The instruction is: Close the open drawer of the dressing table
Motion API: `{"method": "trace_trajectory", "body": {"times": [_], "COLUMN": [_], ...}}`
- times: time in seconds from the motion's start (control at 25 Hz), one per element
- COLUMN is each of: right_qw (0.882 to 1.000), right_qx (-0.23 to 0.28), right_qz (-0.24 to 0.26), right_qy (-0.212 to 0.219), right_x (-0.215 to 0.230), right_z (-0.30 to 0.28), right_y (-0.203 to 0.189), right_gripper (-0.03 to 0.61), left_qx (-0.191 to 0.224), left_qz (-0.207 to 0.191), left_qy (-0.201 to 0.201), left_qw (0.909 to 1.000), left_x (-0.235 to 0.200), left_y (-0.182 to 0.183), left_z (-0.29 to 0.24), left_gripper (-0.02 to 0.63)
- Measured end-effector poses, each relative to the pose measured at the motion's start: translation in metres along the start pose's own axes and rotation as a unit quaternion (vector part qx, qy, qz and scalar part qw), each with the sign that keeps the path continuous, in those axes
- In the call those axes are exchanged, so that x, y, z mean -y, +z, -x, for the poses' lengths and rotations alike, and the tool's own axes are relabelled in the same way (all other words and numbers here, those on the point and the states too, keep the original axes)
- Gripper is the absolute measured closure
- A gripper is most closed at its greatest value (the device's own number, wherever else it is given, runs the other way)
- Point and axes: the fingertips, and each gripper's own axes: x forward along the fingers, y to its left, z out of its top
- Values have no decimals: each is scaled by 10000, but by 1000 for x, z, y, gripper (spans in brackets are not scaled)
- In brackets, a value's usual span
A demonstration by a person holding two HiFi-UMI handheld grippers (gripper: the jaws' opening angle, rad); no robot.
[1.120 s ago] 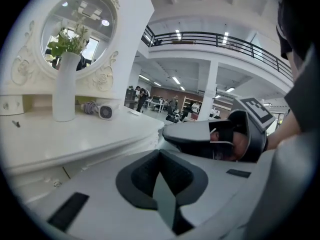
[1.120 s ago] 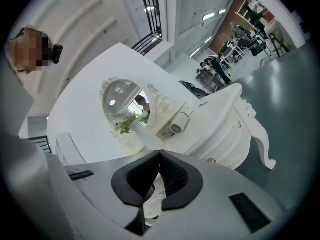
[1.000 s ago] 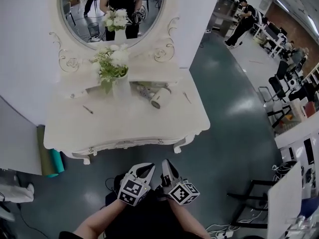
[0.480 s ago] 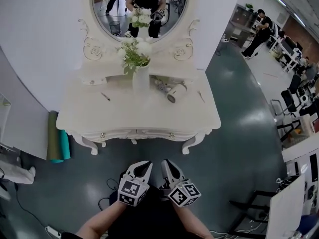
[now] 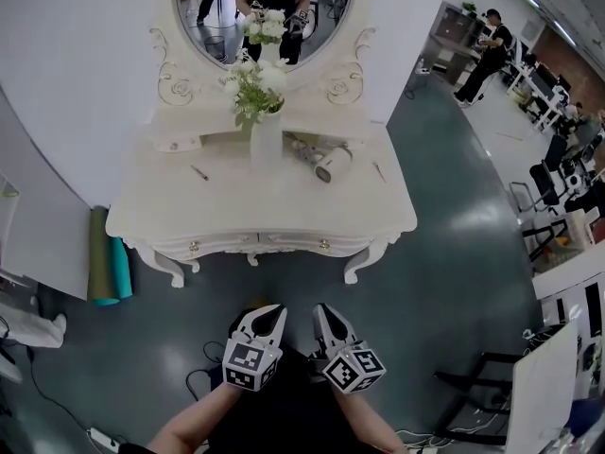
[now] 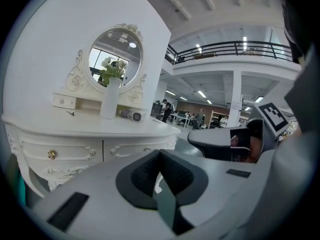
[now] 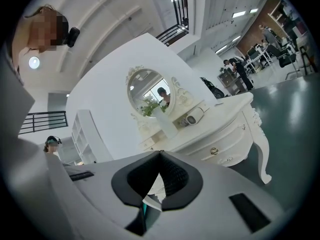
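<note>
The white dressing table (image 5: 236, 218) stands ahead of me against the wall, under an oval mirror (image 5: 274, 8). On its raised back shelf at the left, a small drawer (image 5: 177, 144) sticks out a little; in the left gripper view the same small drawer (image 6: 64, 101) juts forward. The two wide front drawers with brass knobs (image 5: 195, 247) sit flush. My left gripper (image 5: 267, 318) and right gripper (image 5: 324, 320) are held close to my body, well short of the table, both shut and empty.
A white vase of flowers (image 5: 266, 138), a hair dryer (image 5: 331, 164) and a few small items lie on the tabletop. Green and teal rolls (image 5: 106, 268) lean at the table's left leg. Cables (image 5: 203, 378) lie on the floor. People and chairs (image 5: 553, 173) are at the far right.
The view has swung so that the dressing table sits centred and slightly farther away. Both grippers stay shut near my body, hardly moved.
</note>
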Motion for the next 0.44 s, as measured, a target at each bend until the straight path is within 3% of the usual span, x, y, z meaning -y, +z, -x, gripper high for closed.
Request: {"method": "trace_trajectory", "body": {"times": [0.44], "right_qw": [9998], "right_qx": [-21], "right_qz": [-81], "right_qy": [-192], "right_x": [3], "right_z": [16], "right_y": [-12], "right_gripper": [561], "left_qx": [-98], "left_qz": [71], "left_qy": [-81], "left_qw": [9999], "left_x": [6], "left_y": [-19], "left_z": [12], "left_gripper": [607]}}
